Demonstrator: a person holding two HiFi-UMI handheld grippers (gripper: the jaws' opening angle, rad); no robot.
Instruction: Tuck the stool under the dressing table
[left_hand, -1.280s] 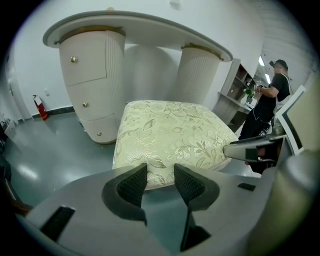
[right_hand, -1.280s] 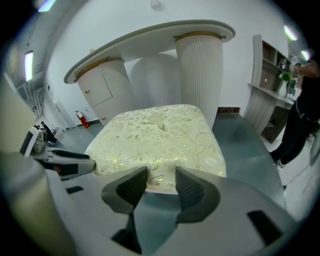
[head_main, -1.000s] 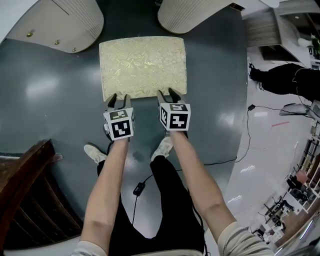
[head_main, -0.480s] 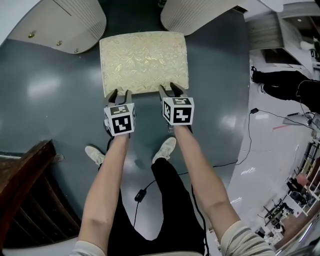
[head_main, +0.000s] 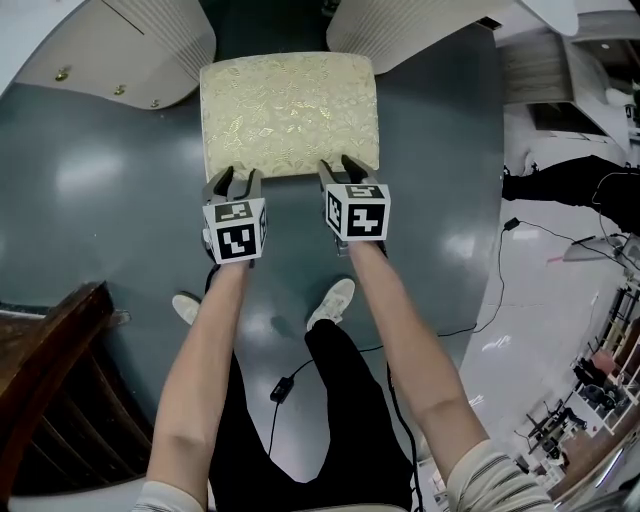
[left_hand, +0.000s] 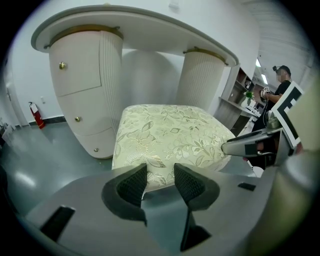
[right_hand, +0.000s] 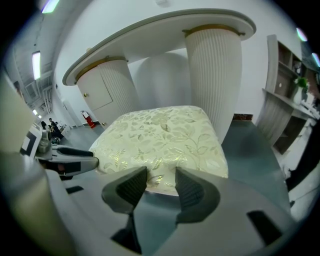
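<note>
The stool, with its cream and gold floral cushion, stands on the grey floor with its far end between the two ribbed pedestals of the white dressing table. My left gripper is open at the left part of the cushion's near edge. My right gripper is open at the right part of that edge. In the left gripper view the stool fills the space past the open left gripper, under the table top. The right gripper view shows the stool just past the open right gripper.
Dark wooden furniture stands at the lower left. The person's shoes and a black cable are on the floor behind the grippers. Another person in black is at the right. Shelves stand right of the table.
The stool has slid farther toward the dressing table, its far end now between the pedestals. Both grippers moved forward with it, staying at its near edge.
</note>
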